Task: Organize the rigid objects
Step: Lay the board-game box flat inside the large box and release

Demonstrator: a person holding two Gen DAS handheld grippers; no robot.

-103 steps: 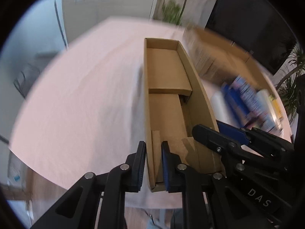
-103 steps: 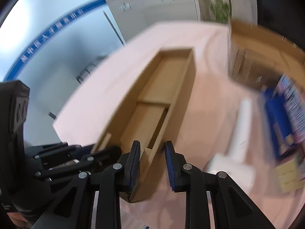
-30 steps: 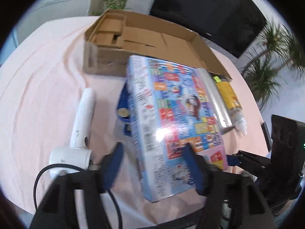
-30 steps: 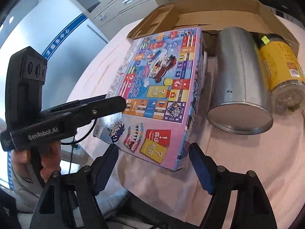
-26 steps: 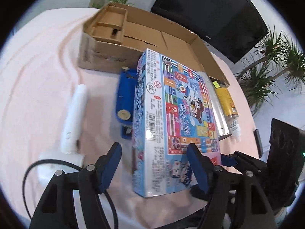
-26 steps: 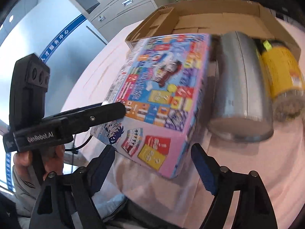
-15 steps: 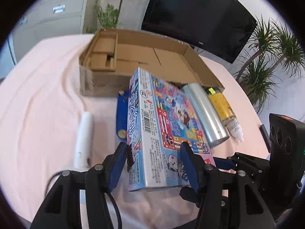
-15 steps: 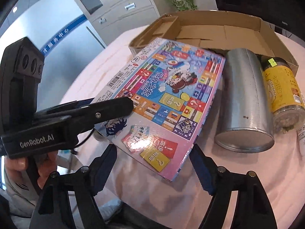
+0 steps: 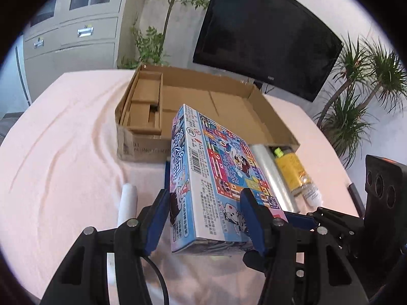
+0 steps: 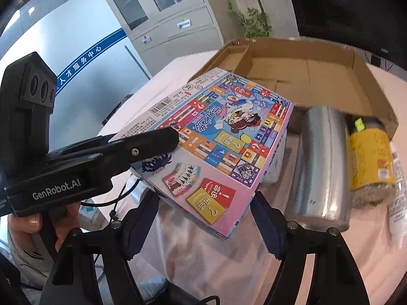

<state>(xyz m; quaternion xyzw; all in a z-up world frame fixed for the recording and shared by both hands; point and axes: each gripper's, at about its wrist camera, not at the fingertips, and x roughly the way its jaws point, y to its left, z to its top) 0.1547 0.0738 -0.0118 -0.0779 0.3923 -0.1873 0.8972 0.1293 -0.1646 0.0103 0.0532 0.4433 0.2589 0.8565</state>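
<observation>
A colourful board game box (image 9: 216,178) is tilted up off the pink tablecloth, its near end raised. My left gripper (image 9: 206,218) is shut on the box's near end, one finger on its side and one on its printed top. The box also shows in the right wrist view (image 10: 216,139), where the left gripper's finger (image 10: 152,139) lies on its top. My right gripper (image 10: 203,218) is wide open, its fingers on either side of the box's near corner, not touching it. An open cardboard box (image 9: 203,101) stands behind.
A silver cylinder (image 10: 320,162), a yellow-labelled jar (image 10: 368,160) and a white tube (image 10: 396,203) lie right of the game box. A white handheld device (image 9: 127,203) with a black cord lies left. A blue item (image 9: 166,170) sits under the game box.
The game box has been tipped up higher on its edge and the left gripper has closed in on its near end. The right gripper stays open below it.
</observation>
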